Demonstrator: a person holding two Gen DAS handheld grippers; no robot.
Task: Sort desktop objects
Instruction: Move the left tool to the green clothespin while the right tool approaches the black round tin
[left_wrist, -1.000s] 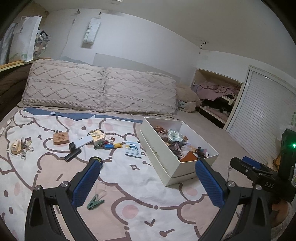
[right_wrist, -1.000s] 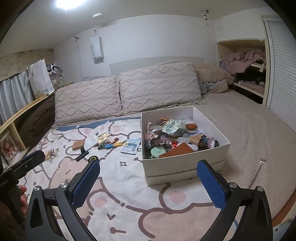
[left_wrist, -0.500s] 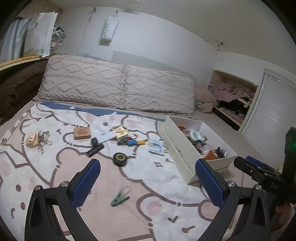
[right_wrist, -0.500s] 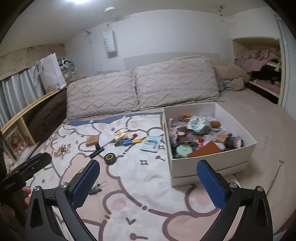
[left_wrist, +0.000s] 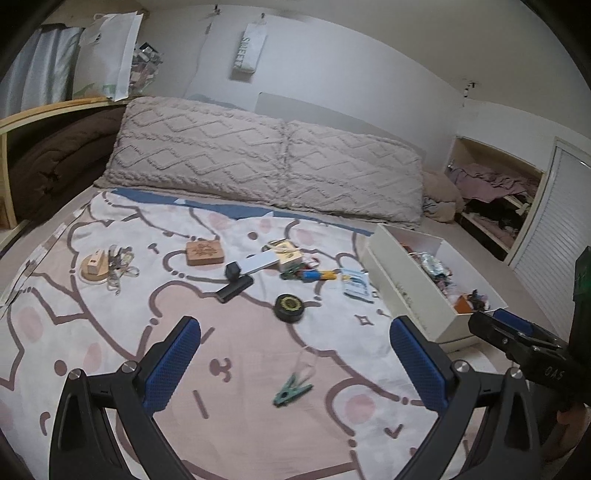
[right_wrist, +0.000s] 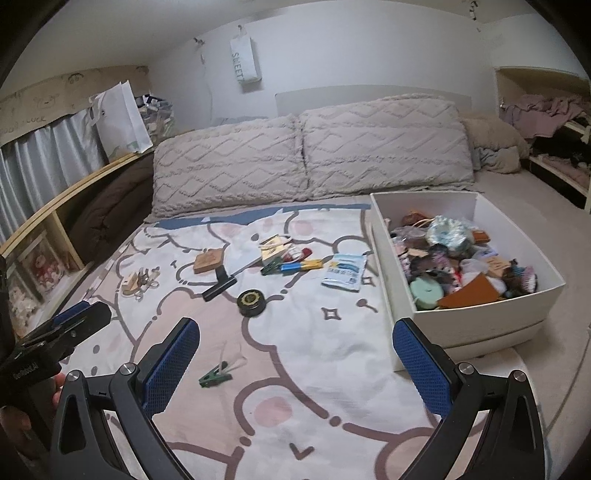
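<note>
Small objects lie scattered on a patterned bedspread: a green clothespin (left_wrist: 291, 389) (right_wrist: 215, 377) nearest me, a black round tin (left_wrist: 290, 306) (right_wrist: 251, 300), a black clip (left_wrist: 235, 287), a wooden block (left_wrist: 205, 252) (right_wrist: 208, 261), a blue-and-white packet (right_wrist: 344, 272) and keys on a wooden disc (left_wrist: 99, 264). A white box (right_wrist: 469, 325) (left_wrist: 402, 280) on the right holds several items. My left gripper (left_wrist: 295, 365) hovers open above the clothespin. My right gripper (right_wrist: 295, 363) also stands open, empty, just right of the clothespin.
Two knitted pillows (right_wrist: 310, 155) line the headboard. A wooden shelf with a brown blanket (left_wrist: 51, 162) runs along the left. An open closet (left_wrist: 495, 195) with clothes sits at the right. The other gripper shows at each view's edge.
Both views have swung left and dropped closer to the bedspread. The white box slid toward the right of each view, and the clothespin now lies between the fingers' lines.
</note>
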